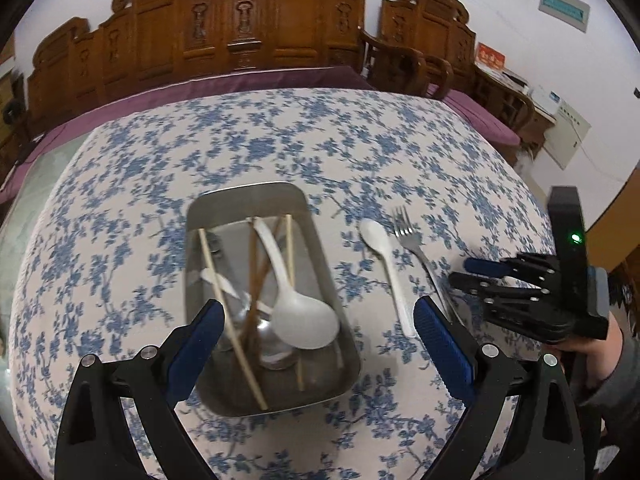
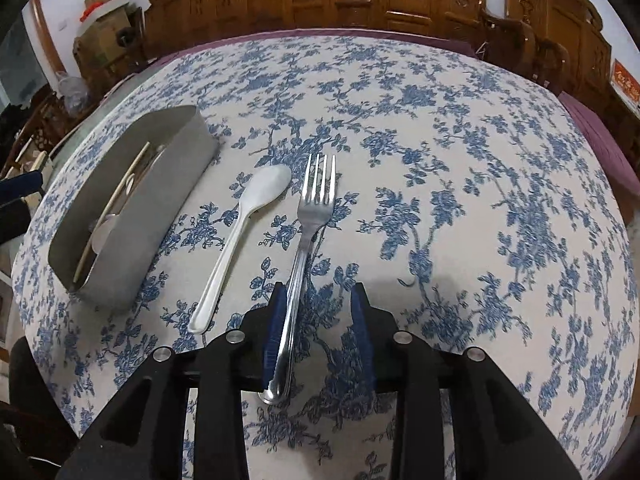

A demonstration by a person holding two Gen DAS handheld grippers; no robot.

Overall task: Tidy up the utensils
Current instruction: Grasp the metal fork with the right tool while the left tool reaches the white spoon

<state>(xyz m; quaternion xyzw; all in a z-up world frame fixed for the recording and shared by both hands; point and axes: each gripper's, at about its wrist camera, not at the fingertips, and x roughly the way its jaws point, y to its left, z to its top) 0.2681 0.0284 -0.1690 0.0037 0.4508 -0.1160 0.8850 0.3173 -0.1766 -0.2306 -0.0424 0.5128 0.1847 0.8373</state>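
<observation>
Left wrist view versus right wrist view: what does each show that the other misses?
Only the left wrist view looks down into the metal tray, showing a white ladle and chopsticks, plus the right tool from outside. Only the right wrist view shows the fork's handle lying between the right tool's blue pads, nearer one pad. Both show the tray, the white spoon, the fork and the floral tablecloth.

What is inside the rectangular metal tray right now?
The rectangular metal tray holds a white plastic ladle-shaped spoon, pale wooden chopsticks and darker brown chopsticks. Metal spoons lie beneath, mostly covered; their number is unclear.
</observation>
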